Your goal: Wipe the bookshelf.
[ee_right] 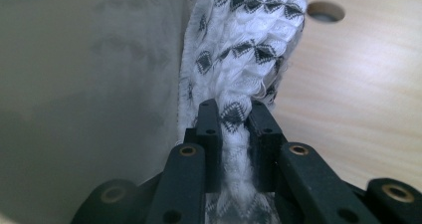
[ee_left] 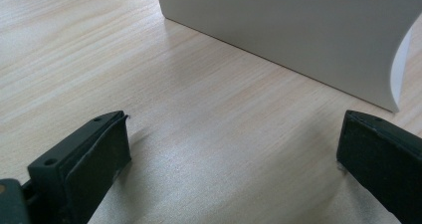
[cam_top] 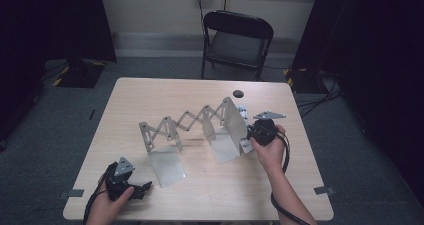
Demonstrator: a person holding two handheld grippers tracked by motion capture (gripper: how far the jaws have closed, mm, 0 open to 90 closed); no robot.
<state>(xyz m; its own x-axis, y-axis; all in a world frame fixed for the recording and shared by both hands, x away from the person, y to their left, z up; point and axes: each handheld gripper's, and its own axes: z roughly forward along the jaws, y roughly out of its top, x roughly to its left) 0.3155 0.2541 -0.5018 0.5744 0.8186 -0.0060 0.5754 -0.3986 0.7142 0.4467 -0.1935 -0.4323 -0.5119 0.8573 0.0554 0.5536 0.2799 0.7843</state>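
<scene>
An expanding scissor rack (cam_top: 185, 121) stands across the wooden table (cam_top: 150, 92), with a pale upright plate at each end. My right gripper (cam_top: 250, 135) is beside the right plate (cam_top: 225, 135). In the right gripper view it (ee_right: 234, 109) is shut on a white cloth with black diamond marks (ee_right: 244, 45), which hangs bunched against the plate's grey face (ee_right: 84, 84). Part of the cloth (cam_top: 243, 110) shows behind that plate. My left gripper (cam_top: 142, 190) lies near the front left edge, open, with bare table between its jaws (ee_left: 234, 149). The left plate (ee_left: 298, 35) stands just ahead of it.
A round hole (cam_top: 238, 93) is set in the table top near the far edge, behind the rack. A black folding chair (cam_top: 237, 40) stands beyond the table. Dark curtains hang at both sides. Cables trail on the floor at the right.
</scene>
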